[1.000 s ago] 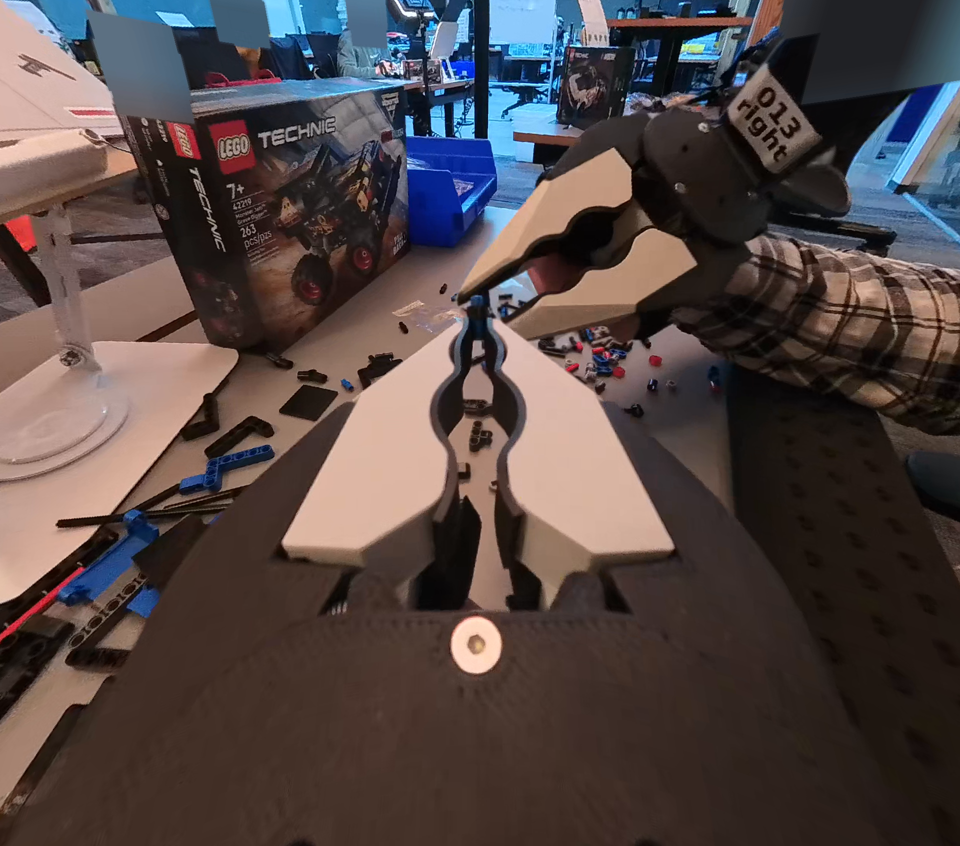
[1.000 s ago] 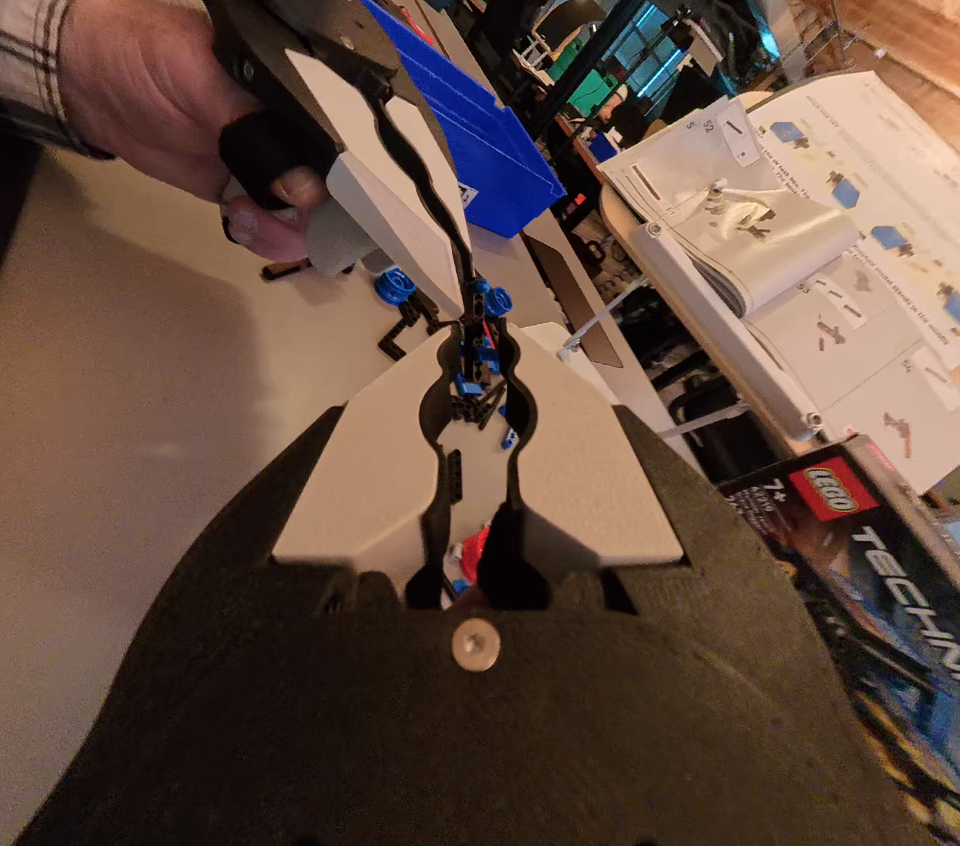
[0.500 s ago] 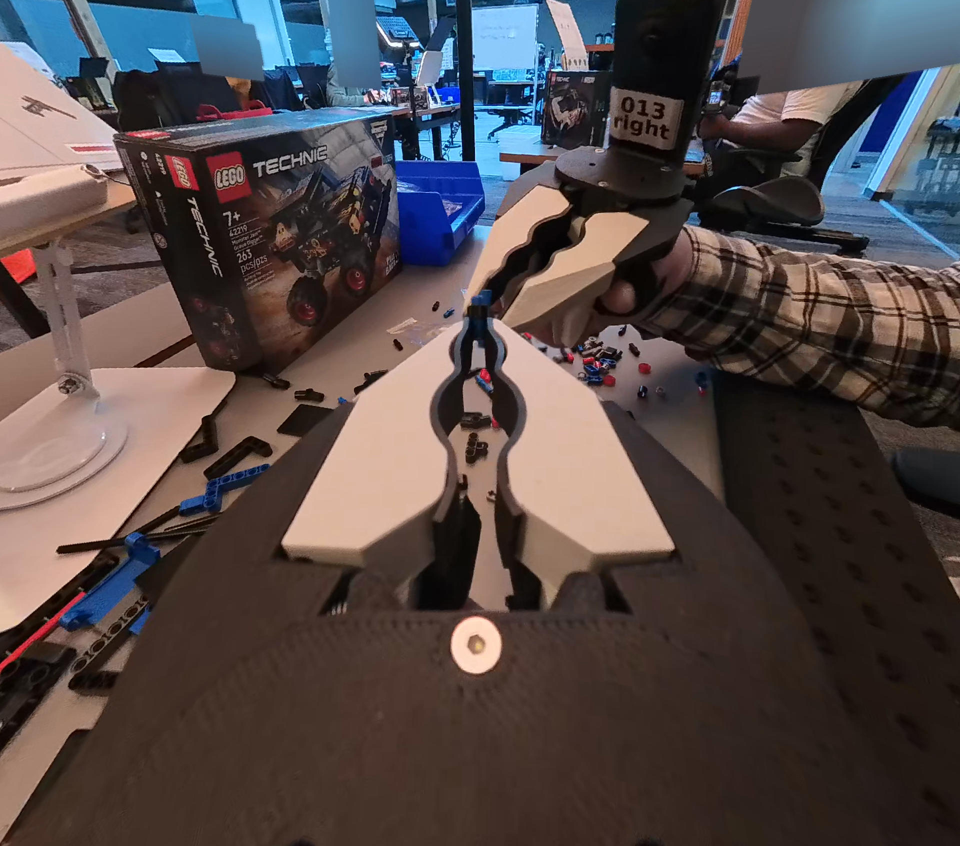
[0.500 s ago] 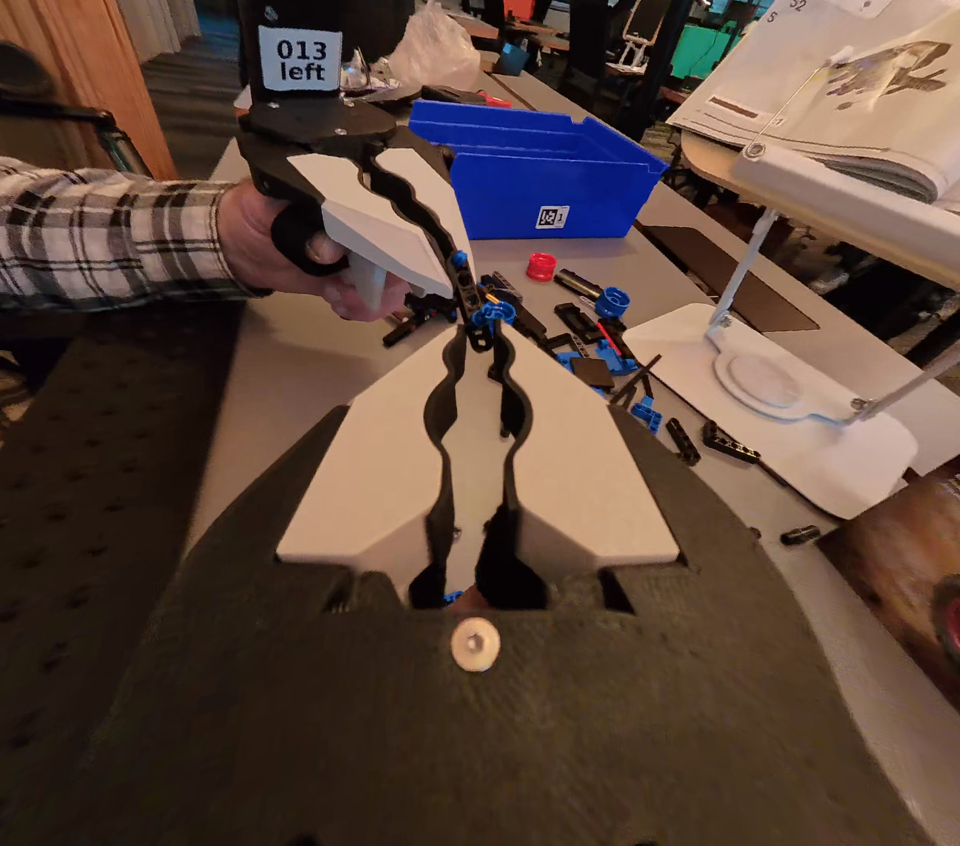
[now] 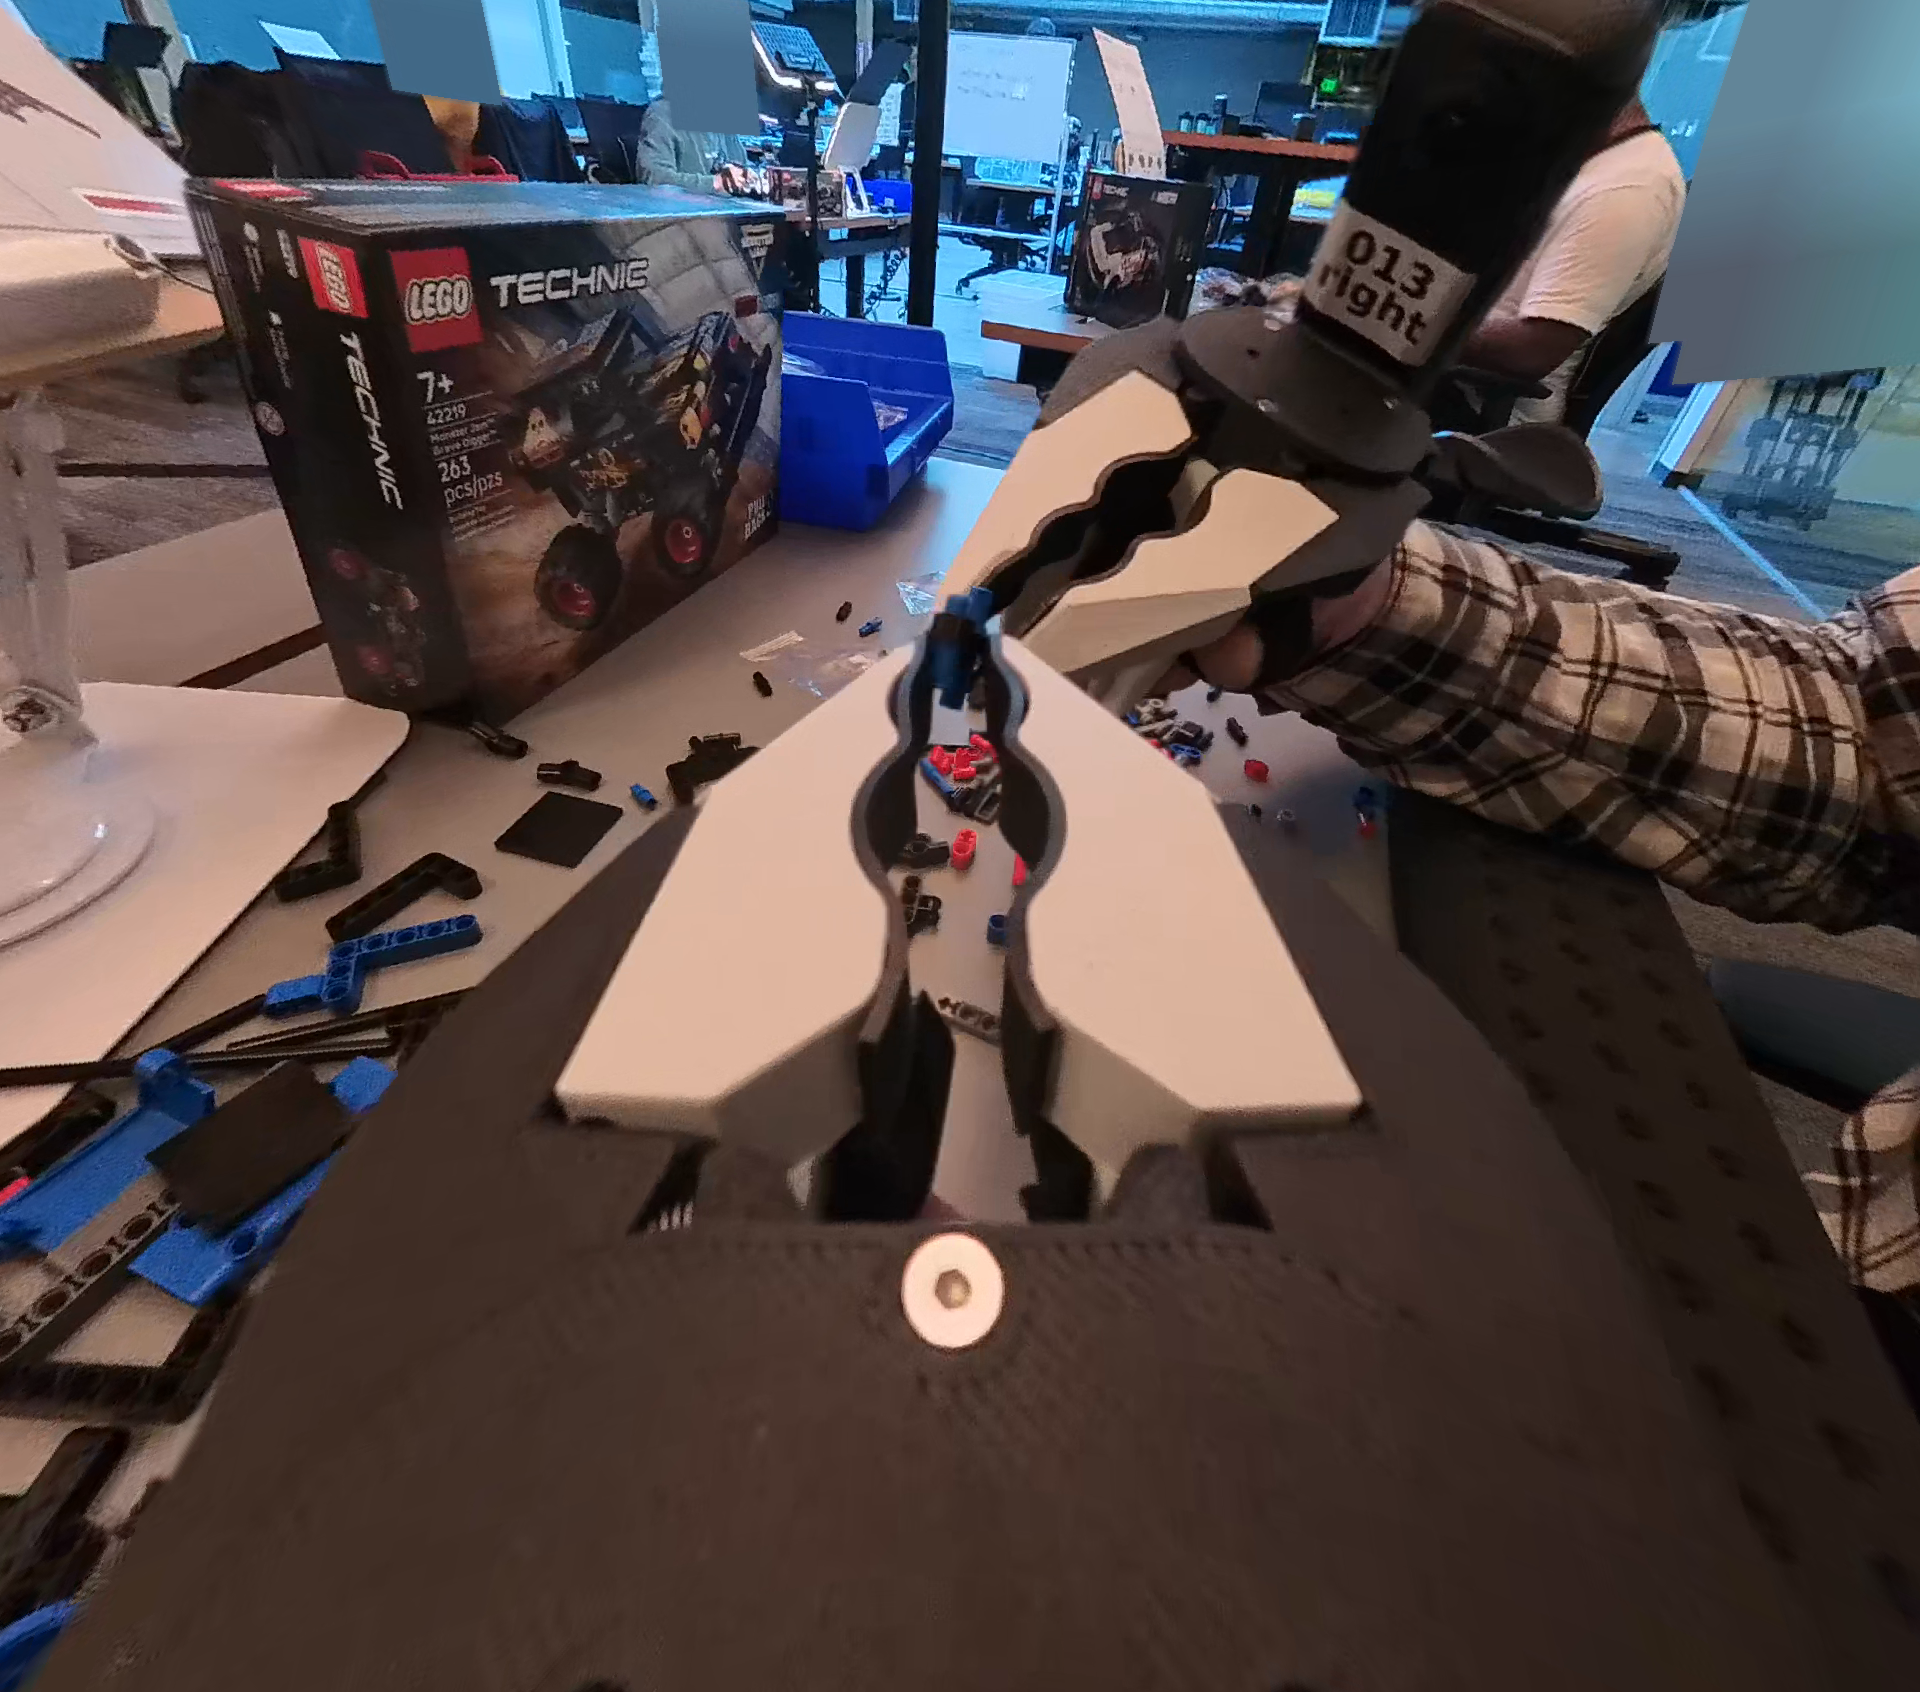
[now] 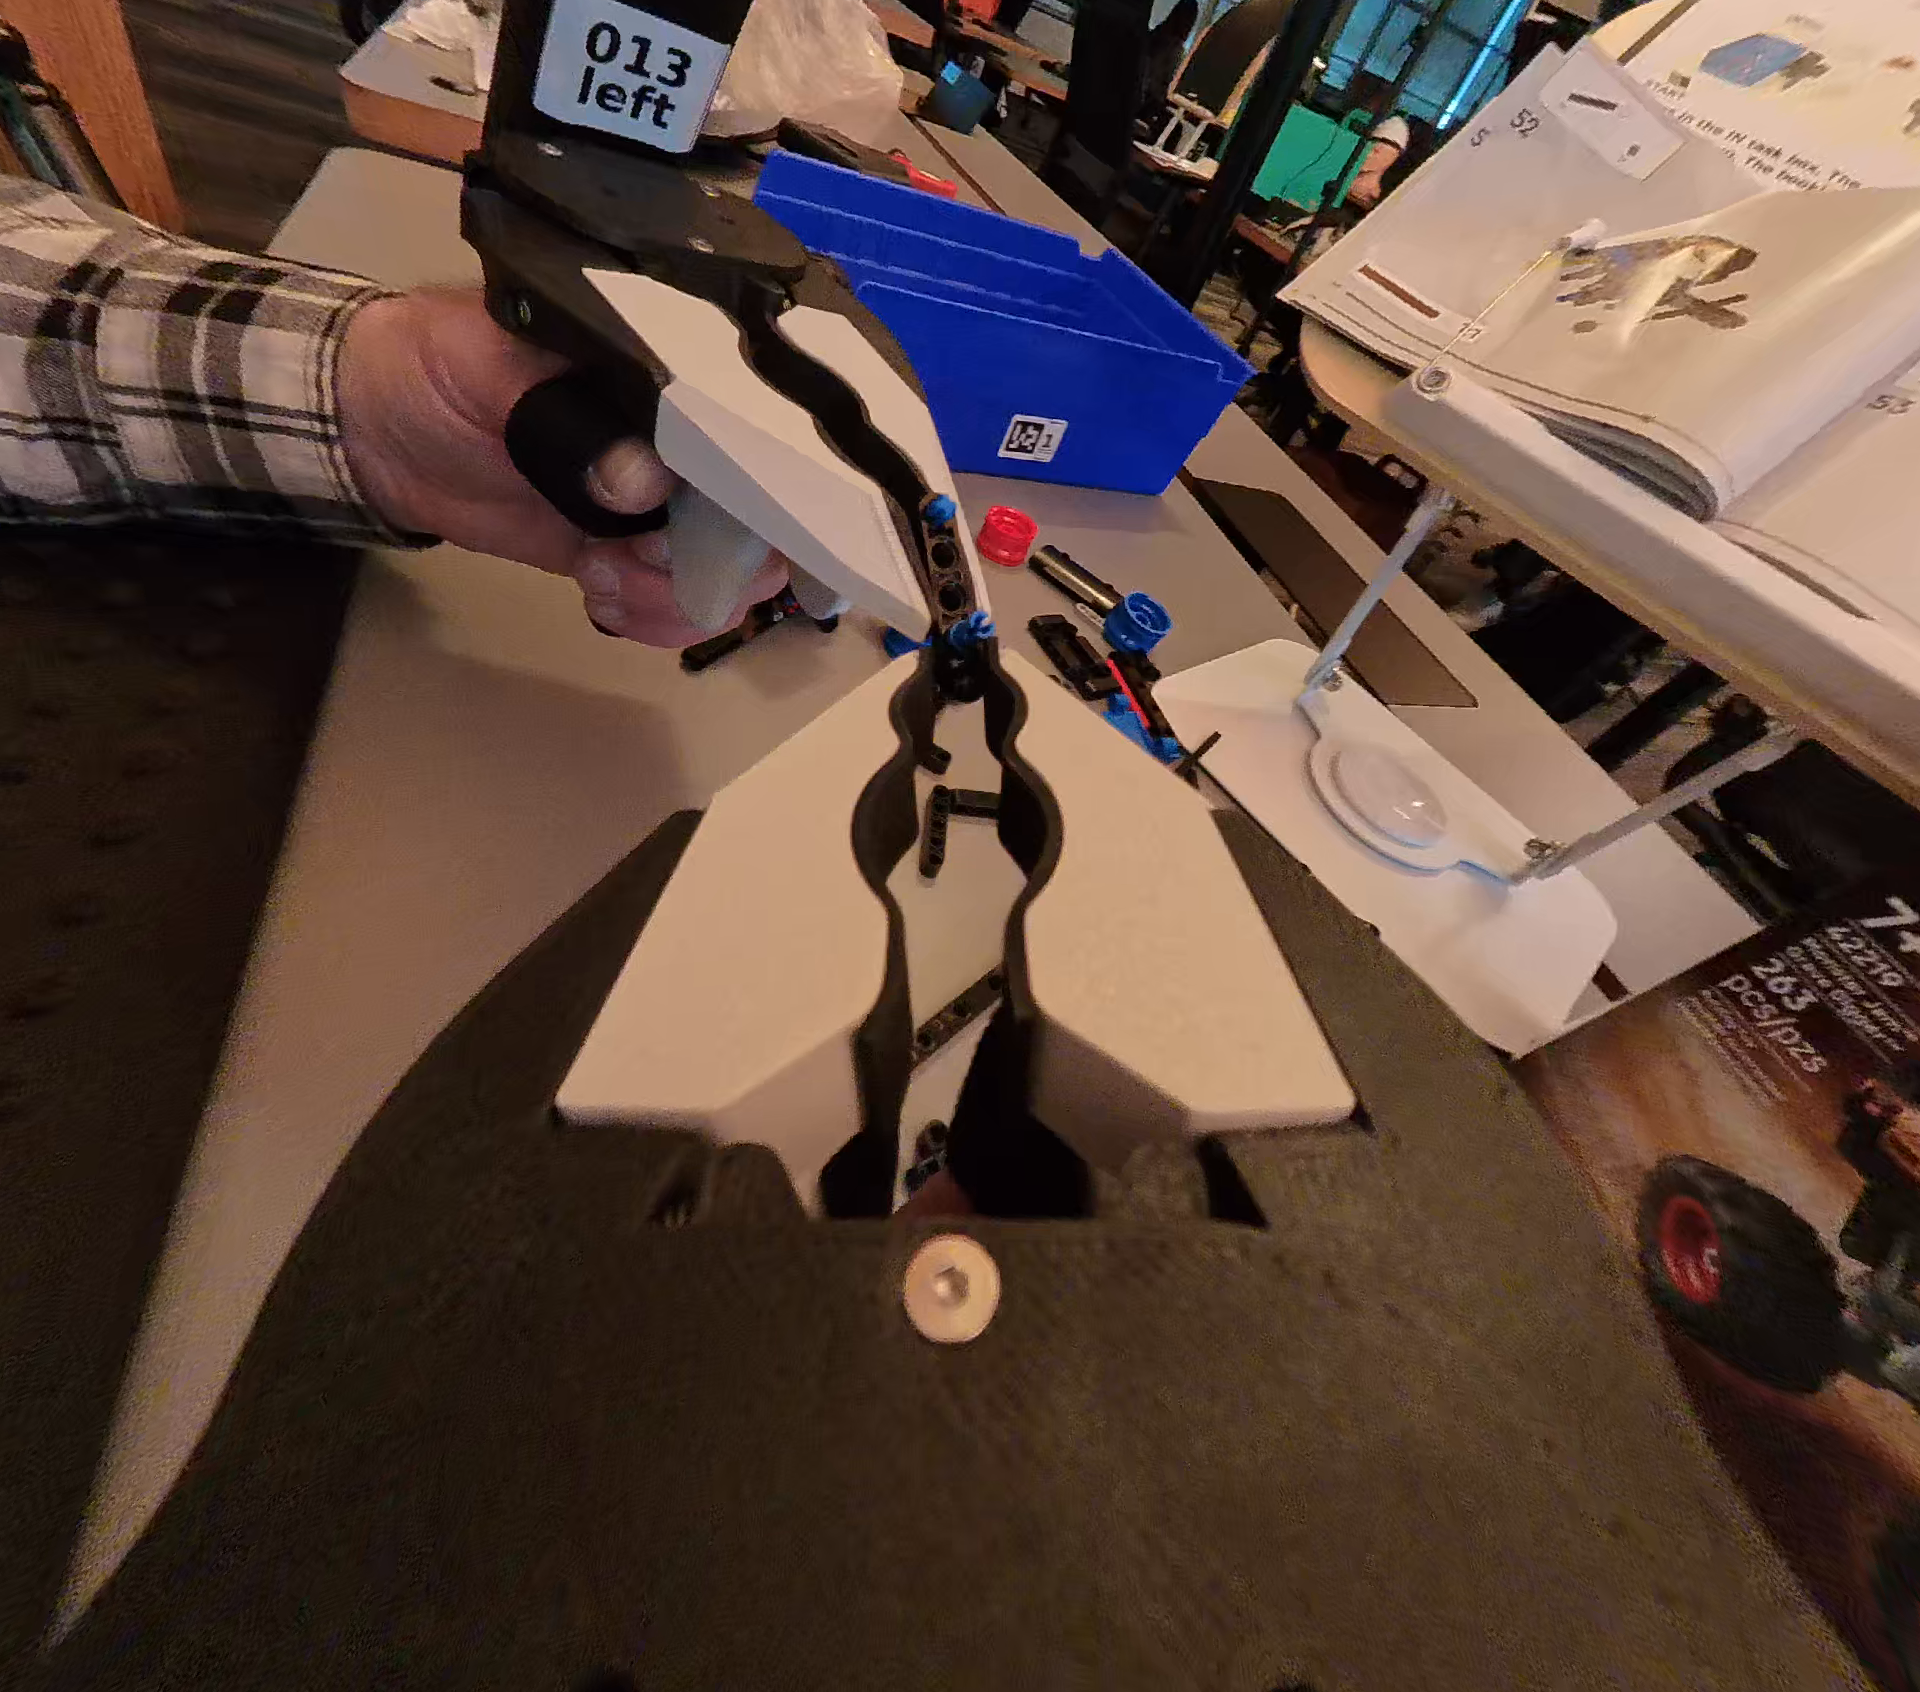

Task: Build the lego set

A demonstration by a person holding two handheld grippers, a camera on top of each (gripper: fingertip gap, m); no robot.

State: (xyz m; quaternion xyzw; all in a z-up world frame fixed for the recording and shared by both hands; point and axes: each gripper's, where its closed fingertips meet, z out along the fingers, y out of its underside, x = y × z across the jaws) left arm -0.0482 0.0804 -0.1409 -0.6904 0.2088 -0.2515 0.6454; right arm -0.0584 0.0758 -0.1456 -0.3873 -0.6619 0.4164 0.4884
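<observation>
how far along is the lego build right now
Early on. Done: only a small black beam with blue pins exists as a subassembly. In hand: the left claw pinches that piece, and the right claw, also shut, meets it tip to tip. Left: loose parts and blue and black beams still scattered on the table.

My left gripper [image 5: 954, 640] is meeting my right gripper [image 5: 982, 593] tip to tip above the table [image 5: 665, 655]; the box [image 5: 499, 437] is standing left, the bin [image 5: 862, 437] behind it.
</observation>
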